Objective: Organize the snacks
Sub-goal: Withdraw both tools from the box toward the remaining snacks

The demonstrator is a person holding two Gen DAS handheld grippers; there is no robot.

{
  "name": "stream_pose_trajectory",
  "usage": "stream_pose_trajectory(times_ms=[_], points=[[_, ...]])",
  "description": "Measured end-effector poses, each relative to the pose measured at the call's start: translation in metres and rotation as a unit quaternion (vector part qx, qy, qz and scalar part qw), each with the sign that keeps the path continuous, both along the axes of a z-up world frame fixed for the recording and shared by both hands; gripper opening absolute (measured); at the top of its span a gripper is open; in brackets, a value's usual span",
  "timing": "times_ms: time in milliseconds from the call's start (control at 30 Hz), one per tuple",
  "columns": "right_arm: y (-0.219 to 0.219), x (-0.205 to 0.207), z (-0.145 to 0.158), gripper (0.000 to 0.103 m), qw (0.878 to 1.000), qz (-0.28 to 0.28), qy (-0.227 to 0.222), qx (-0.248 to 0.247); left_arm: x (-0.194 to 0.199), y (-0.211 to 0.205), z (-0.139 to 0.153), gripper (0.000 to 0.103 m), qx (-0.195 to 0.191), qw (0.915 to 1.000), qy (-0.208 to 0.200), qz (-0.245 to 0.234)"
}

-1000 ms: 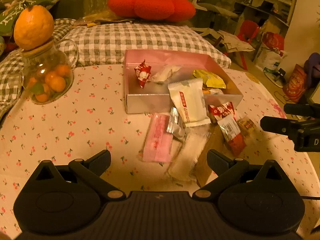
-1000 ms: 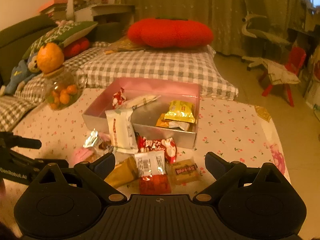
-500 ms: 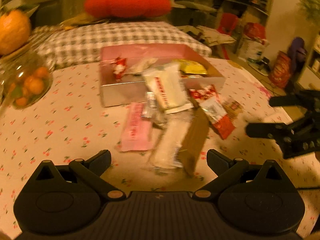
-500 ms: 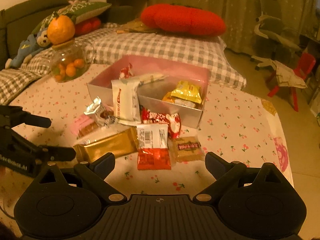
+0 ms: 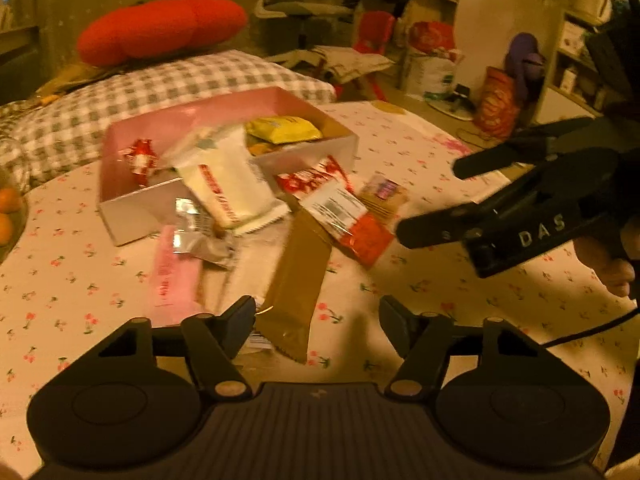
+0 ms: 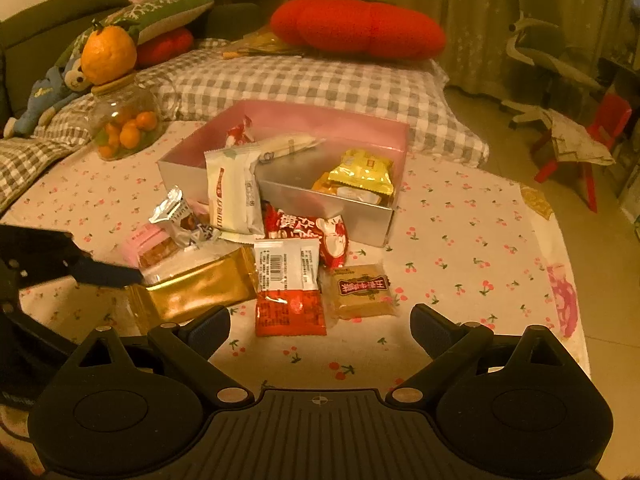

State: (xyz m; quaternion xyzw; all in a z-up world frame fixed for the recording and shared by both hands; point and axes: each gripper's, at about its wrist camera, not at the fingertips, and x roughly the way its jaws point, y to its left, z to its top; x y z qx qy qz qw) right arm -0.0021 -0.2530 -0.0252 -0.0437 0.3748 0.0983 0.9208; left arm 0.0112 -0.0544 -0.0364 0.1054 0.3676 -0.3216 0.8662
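Observation:
A pink-lined box (image 6: 396, 140) (image 5: 132, 216) sits on the floral table and holds a yellow packet (image 6: 362, 170) and a small red candy (image 5: 140, 158). A white packet (image 6: 230, 192) leans over its front wall. Loose snacks lie in front: a gold bar (image 6: 196, 290) (image 5: 298, 276), a red-and-white packet (image 6: 288, 292), a brown square packet (image 6: 362, 288), a pink packet (image 5: 172, 276). My left gripper (image 5: 316, 320) is open, its left finger at the gold bar's near end. My right gripper (image 6: 320, 328) is open just before the red-and-white packet.
A glass jar of small oranges (image 6: 124, 124) topped by a big orange stands at the table's back left. A checked cushion (image 6: 304, 80) and red pillow (image 6: 356, 28) lie behind the box. The table's right edge (image 6: 560, 240) drops to the floor.
Both grippers have moved in toward the loose snacks. The left one has swung right to the gold bar and closed a little. The snacks lie as before.

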Motion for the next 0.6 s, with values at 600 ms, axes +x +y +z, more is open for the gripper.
stream_pose_trajectory(times_ms=[600], points=[[0.004,0.007,-0.003,0.097,0.998,0.006,0.027,0.048,0.006,0.004,0.011,0.054,-0.006,0.9991,0.005,-0.041]])
